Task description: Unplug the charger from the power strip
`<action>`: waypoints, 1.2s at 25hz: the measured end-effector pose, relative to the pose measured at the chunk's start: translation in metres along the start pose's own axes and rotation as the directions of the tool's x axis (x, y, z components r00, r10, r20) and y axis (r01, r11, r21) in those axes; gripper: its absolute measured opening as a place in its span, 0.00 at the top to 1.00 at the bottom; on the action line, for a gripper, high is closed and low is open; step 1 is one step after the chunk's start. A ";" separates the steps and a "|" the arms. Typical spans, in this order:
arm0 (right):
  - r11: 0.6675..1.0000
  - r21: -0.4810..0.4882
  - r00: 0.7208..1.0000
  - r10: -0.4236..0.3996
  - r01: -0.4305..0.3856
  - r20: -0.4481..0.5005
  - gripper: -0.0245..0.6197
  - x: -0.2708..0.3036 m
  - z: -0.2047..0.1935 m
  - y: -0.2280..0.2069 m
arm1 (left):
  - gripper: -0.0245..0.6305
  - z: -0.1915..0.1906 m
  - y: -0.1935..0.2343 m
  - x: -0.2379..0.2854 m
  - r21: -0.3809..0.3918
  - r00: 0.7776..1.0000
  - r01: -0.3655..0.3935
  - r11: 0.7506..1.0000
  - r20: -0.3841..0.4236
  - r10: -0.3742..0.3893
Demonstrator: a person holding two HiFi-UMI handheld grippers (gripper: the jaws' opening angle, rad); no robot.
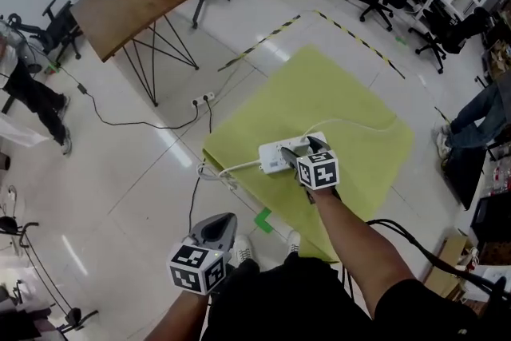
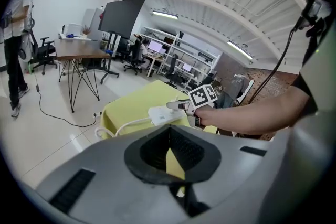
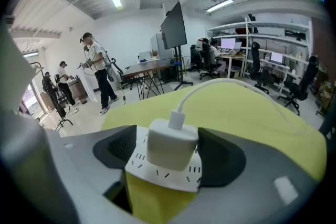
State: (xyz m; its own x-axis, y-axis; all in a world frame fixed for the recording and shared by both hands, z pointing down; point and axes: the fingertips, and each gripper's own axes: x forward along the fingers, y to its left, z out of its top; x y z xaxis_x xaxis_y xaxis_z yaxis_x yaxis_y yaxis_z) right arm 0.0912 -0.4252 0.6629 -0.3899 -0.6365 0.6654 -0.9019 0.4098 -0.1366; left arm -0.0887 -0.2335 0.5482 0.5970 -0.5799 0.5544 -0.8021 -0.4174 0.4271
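White charger (image 3: 170, 141) sits plugged into the power strip (image 3: 185, 170) on the yellow-covered table (image 1: 351, 116); the right gripper (image 1: 302, 148) straddles it, jaws wide apart and gripping nothing; the left gripper (image 1: 214, 229) hangs by the person's body, jaws together, empty, well apart from the strip; with nothing pinning the strip, a pull would likely lift it too; a shallow pinch could slip off the smooth casing.

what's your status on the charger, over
Right gripper open, jaws straddling the charger, pads not on it. Charger plugged into the power strip. Left gripper shut, empty. Nothing blocking.
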 end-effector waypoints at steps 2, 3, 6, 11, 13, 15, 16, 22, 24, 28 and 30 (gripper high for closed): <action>1.000 -0.012 1.000 -0.013 0.013 -0.016 0.42 0.006 -0.004 -0.004 | 0.95 -0.002 0.001 -0.002 -0.008 1.000 -0.016 1.000 0.003 0.016; 1.000 -0.020 1.000 -0.019 0.019 -0.021 0.46 0.007 -0.004 -0.005 | 0.95 -0.003 0.002 -0.003 -0.010 1.000 -0.023 1.000 0.003 0.023; 1.000 -0.030 1.000 -0.008 0.007 -0.026 0.50 0.008 -0.003 -0.005 | 0.95 -0.003 0.005 -0.006 -0.016 0.999 -0.042 0.999 0.004 0.042; 0.998 -0.051 1.000 0.021 -0.021 -0.001 0.51 0.005 0.003 -0.001 | 0.95 -0.001 0.003 -0.007 -0.013 0.999 -0.045 0.999 0.011 0.045; 0.998 -0.060 1.000 0.027 -0.026 0.014 0.51 0.001 0.009 0.000 | 0.95 0.000 0.000 -0.006 -0.009 0.999 -0.039 0.999 0.014 0.039; 0.998 -0.061 0.999 0.033 -0.032 0.010 0.51 -0.003 0.013 -0.001 | 0.95 0.001 -0.001 -0.004 -0.007 0.999 -0.036 0.999 0.016 0.036; 0.998 -0.058 0.999 0.036 -0.035 0.006 0.51 -0.007 0.013 -0.001 | 0.95 0.001 -0.002 -0.003 -0.007 0.999 -0.034 0.999 0.017 0.035; 0.991 -0.084 0.991 0.098 -0.106 -0.092 0.51 -0.049 -0.014 0.010 | 0.95 0.004 -0.009 0.002 0.009 1.000 -0.011 1.000 0.026 0.011; 0.985 -0.103 0.982 0.122 -0.138 -0.142 0.51 -0.067 -0.034 0.015 | 0.95 0.004 -0.010 0.004 0.016 1.000 0.000 1.000 0.027 -0.001; 0.973 -0.147 0.950 0.129 -0.177 -0.283 0.51 -0.105 -0.091 0.017 | 0.95 0.000 -0.017 0.012 0.030 0.999 0.028 0.999 0.019 -0.028; 0.966 -0.180 0.924 0.107 -0.184 -0.368 0.51 -0.122 -0.119 0.015 | 0.95 0.000 -0.023 0.015 0.040 0.999 0.044 0.998 0.011 -0.045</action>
State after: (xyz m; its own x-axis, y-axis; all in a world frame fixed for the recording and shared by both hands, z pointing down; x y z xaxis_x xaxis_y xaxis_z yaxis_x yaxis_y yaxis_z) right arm 0.1474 -0.2639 0.6668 -0.3886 -0.3037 0.8699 -0.7667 0.6303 -0.1224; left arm -0.0610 -0.2329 0.5468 0.6320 -0.5685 0.5266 -0.7749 -0.4702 0.4223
